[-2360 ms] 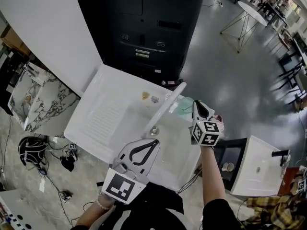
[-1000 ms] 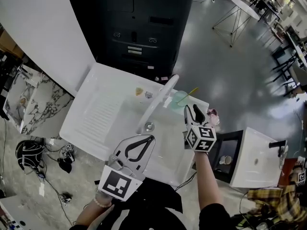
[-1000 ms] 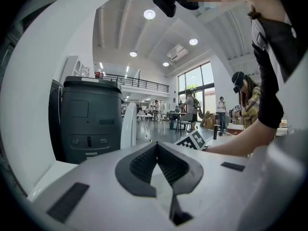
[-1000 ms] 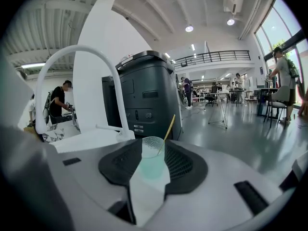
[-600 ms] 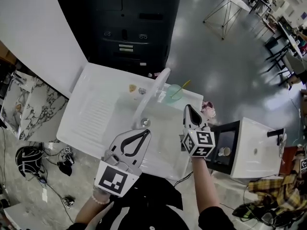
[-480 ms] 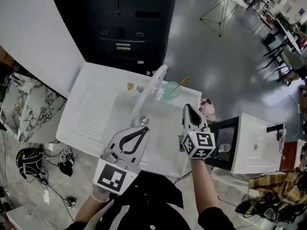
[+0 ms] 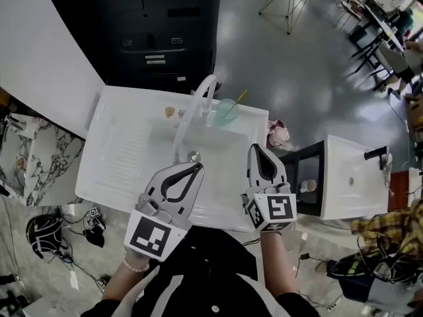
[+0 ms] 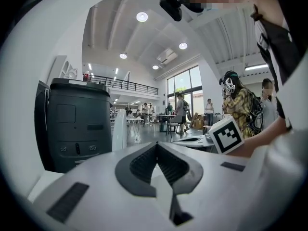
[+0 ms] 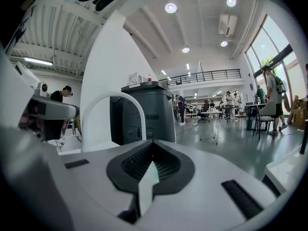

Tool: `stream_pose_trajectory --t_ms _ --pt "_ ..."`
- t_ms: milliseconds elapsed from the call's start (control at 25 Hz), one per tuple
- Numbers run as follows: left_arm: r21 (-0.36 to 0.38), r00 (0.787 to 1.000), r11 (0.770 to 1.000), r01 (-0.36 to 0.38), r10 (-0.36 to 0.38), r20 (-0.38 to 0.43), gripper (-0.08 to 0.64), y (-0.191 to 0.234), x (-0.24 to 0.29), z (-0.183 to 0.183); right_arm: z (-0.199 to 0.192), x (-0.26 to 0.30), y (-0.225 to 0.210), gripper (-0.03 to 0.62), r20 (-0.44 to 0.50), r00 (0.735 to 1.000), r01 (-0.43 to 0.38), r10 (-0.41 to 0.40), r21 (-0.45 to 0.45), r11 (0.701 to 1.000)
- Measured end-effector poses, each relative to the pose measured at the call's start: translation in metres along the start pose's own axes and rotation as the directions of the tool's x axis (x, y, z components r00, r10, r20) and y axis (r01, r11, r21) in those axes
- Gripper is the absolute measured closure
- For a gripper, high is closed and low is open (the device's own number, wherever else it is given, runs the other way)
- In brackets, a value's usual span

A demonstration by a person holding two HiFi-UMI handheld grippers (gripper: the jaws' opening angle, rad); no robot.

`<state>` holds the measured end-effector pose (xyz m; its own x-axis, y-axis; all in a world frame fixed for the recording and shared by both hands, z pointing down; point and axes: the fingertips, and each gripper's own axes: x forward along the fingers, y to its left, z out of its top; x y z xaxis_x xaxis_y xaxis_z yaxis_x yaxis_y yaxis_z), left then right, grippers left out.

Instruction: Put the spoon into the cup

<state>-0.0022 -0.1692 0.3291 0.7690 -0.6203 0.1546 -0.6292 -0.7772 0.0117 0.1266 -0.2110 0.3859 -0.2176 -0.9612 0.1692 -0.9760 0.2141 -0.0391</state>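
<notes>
R gripper [image 7: 255,148]: jaws shut tip to tip, nothing betw. them; held over sink's front right part, pointing twd its back edge.
L gripper [image 7: 196,167]: jaws together too, empty; over front of basin, left of R gripper & apart from it.
Sink [image 7: 129,152]: white unit, ribbed drainboard on left, basin on right.
Drain [image 7: 193,156]: in basin, just ahead of L gripper's tips.
Faucet [image 7: 190,107]: tall white arch over basin, betw. drainboard & cup.
Cup [image 7: 227,109]: pale green, see-thru, upright at sink's back edge, just right of faucet's far end; well ahead of both grippers.
Spoon [image 7: 238,99]: yellow, stands in cup, handle leaning up & right past cup's lip.
Small bits [image 7: 170,111]: yellowish, at back edge left of faucet; too small to ID.
Pink thing [image 7: 277,134]: just off sink's right edge; can't tell what.
Behind sink: dark cabinet [image 7: 158,25].
</notes>
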Motion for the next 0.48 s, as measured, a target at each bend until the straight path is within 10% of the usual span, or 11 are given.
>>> stream_pose_trajectory --t_ms 480 --pt "0.003 1.0 1.0 0.028 -0.028 0.004 0.563 0.0 0.006 0.005 0.027 -0.046 0.004 0.591 0.038 0.999 0.033 -0.03 -0.065 0.997"
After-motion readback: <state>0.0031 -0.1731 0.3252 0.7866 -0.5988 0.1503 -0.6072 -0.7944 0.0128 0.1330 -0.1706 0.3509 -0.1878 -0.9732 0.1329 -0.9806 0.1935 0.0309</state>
